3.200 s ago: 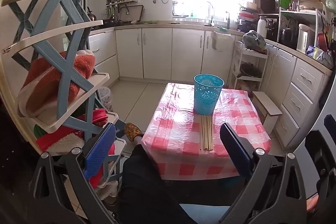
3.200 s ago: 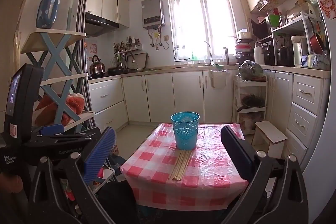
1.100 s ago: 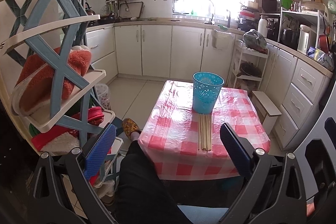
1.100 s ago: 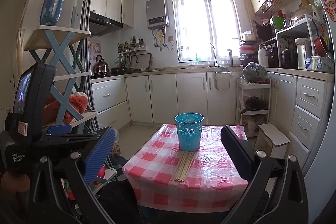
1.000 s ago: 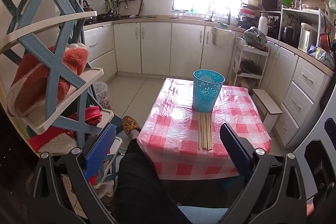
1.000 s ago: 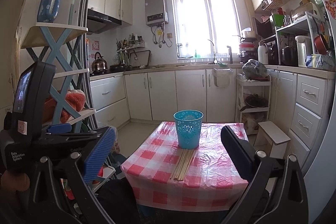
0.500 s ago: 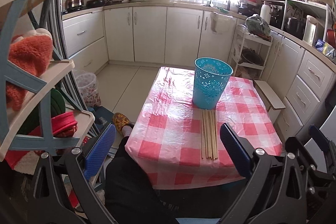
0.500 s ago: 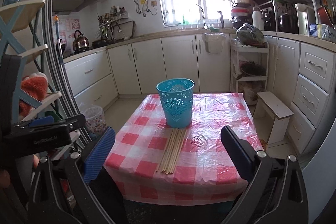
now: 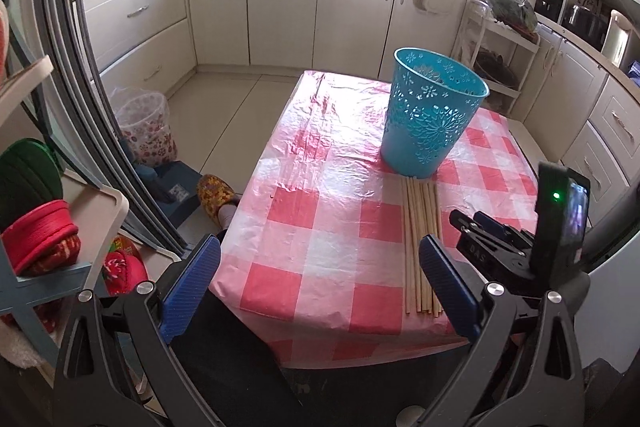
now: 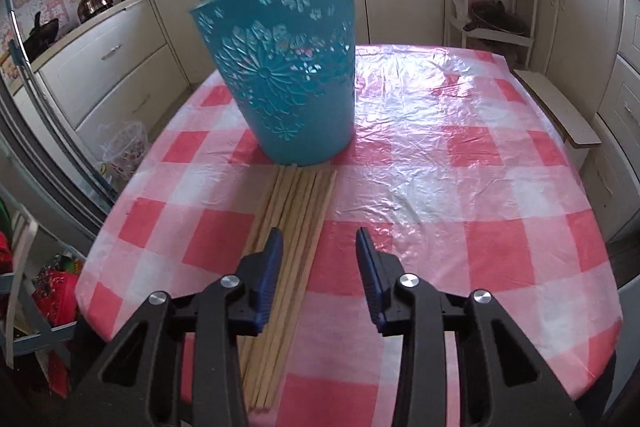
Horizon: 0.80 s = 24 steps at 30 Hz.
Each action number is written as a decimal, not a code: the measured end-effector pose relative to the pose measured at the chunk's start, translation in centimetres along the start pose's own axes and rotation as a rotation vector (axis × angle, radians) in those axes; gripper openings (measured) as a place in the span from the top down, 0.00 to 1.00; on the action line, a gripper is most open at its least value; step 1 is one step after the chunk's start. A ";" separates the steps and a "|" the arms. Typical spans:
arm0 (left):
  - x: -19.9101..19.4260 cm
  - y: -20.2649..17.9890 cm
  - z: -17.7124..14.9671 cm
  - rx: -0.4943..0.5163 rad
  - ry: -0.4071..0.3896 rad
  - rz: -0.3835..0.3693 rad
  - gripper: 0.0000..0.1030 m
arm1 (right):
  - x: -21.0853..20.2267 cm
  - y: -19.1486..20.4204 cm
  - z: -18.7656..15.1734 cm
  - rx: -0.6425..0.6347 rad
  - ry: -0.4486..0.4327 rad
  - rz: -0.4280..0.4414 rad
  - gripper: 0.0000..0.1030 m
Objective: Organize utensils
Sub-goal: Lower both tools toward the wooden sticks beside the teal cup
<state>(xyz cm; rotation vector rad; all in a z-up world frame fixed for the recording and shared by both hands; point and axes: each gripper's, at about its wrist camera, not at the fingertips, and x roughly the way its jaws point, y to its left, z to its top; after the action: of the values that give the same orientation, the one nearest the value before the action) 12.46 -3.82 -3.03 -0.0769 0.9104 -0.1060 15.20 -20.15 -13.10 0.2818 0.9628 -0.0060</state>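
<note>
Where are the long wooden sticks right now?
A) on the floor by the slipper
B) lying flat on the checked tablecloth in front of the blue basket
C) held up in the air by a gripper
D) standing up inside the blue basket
B: the wooden sticks lie side by side on the checked tablecloth, with their far ends at the foot of the blue basket; no gripper holds them.

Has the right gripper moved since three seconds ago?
Yes. The right gripper has dropped toward the wooden sticks, nearer the blue plastic basket; jaws closing, nothing gripped.
</note>
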 end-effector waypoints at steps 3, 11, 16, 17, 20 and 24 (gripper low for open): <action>1.6 0.3 0.4 -0.001 0.024 0.008 0.07 | 2.5 0.0 0.2 -0.015 0.045 -0.026 0.73; 6.4 -0.8 2.0 0.002 0.085 -0.058 0.07 | 3.5 -0.7 0.2 -0.045 0.058 -0.004 0.82; 10.1 -3.2 2.6 0.045 0.124 -0.093 0.07 | 3.7 -1.0 0.2 -0.079 0.064 -0.006 0.84; 10.9 -4.0 2.7 0.066 0.133 -0.085 0.07 | 3.8 -0.8 0.2 -0.099 0.069 -0.008 0.85; 13.0 -5.7 3.1 0.114 0.160 -0.059 0.08 | 4.2 -1.1 0.7 -0.163 0.097 -0.002 0.90; 15.4 -6.7 3.4 0.159 0.183 -0.021 0.12 | 4.3 -2.1 1.0 -0.240 0.127 0.025 0.92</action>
<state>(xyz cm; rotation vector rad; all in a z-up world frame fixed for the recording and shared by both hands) 24.08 -12.26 -12.27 0.0725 1.0809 -0.2068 18.23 -21.92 -16.51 0.0735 1.0748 0.1510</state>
